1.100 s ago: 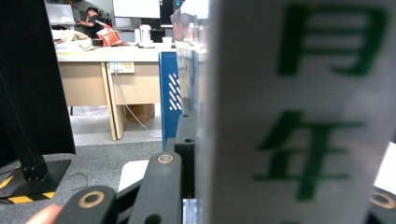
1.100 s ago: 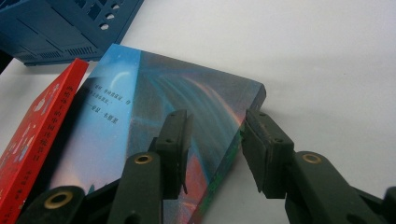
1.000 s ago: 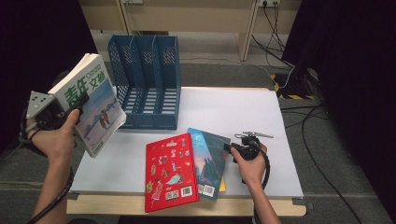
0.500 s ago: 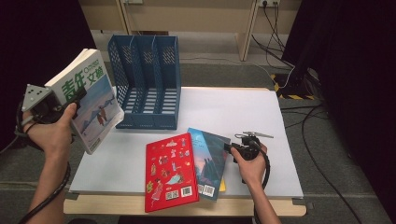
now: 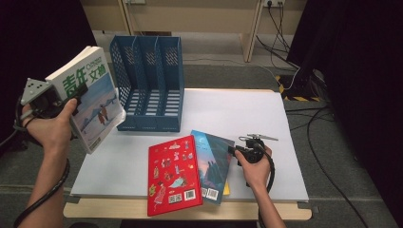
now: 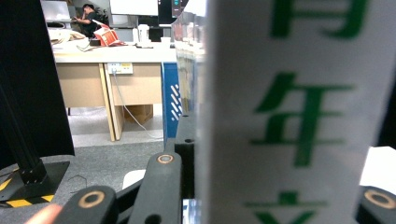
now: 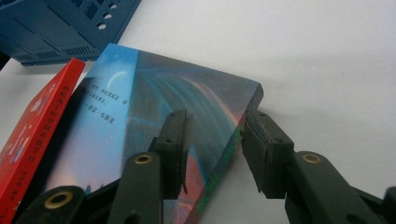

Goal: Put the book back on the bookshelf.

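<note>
Magazine (image 5: 88,97) pinched by left claw (image 5: 76,92), right claw (image 7: 215,140) spread astride blue book (image 7: 154,121)

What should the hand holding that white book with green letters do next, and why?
Probably carry it toward the blue file rack and lower it into a slot. The left gripper is shut on the white book, held up in the air left of the table, tilted. The rack's compartments look empty. The right gripper rests open astride the blue book's edge.
</note>
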### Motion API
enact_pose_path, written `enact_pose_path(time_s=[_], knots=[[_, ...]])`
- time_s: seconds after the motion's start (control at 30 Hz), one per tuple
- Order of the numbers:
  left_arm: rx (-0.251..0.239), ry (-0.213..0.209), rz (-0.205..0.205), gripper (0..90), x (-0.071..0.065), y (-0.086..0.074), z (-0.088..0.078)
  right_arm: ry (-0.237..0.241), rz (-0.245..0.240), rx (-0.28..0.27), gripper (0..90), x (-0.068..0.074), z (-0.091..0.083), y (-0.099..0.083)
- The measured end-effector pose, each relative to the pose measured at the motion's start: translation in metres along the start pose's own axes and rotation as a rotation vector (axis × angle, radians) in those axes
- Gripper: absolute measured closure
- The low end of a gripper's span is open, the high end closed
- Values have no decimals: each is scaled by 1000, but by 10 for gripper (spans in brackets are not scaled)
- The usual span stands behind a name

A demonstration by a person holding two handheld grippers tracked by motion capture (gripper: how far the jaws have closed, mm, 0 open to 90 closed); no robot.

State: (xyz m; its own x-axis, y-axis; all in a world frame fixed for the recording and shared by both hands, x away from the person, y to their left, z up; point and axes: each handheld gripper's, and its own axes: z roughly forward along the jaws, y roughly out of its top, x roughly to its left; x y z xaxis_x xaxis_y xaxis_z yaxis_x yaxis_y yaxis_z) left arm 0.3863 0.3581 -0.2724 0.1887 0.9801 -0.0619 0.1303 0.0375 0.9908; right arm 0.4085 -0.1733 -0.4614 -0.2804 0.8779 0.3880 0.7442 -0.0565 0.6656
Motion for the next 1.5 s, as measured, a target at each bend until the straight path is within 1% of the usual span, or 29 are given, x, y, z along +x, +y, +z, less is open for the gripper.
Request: enact_pose_path(time_s=[0.2, 0.6, 0.87, 0.9, 0.97, 1.1, 1.3, 1.5], knots=[[-3, 1, 1, 735, 1, 7, 5, 0, 0, 0, 608, 0, 0, 0], [6, -3, -4, 735, 0, 13, 20, 1, 3, 1, 608, -1, -1, 0], [17, -5, 1, 735, -2, 18, 35, -2, 4, -1, 607, -1, -1, 0], [17, -5, 4, 736, -3, 18, 37, -2, 0, -2, 607, -2, -1, 0], [17, -3, 3, 735, -3, 20, 41, -4, 8, -1, 607, -2, -1, 0], [13, -2, 2, 736, -4, 22, 48, -3, 9, -2, 606, -2, -2, 0], [17, 3, 6, 735, -5, 24, 60, 0, 14, -8, 606, -3, -3, 0], [23, 8, 9, 735, -6, 25, 73, -3, 9, -13, 605, -4, -3, 0]])
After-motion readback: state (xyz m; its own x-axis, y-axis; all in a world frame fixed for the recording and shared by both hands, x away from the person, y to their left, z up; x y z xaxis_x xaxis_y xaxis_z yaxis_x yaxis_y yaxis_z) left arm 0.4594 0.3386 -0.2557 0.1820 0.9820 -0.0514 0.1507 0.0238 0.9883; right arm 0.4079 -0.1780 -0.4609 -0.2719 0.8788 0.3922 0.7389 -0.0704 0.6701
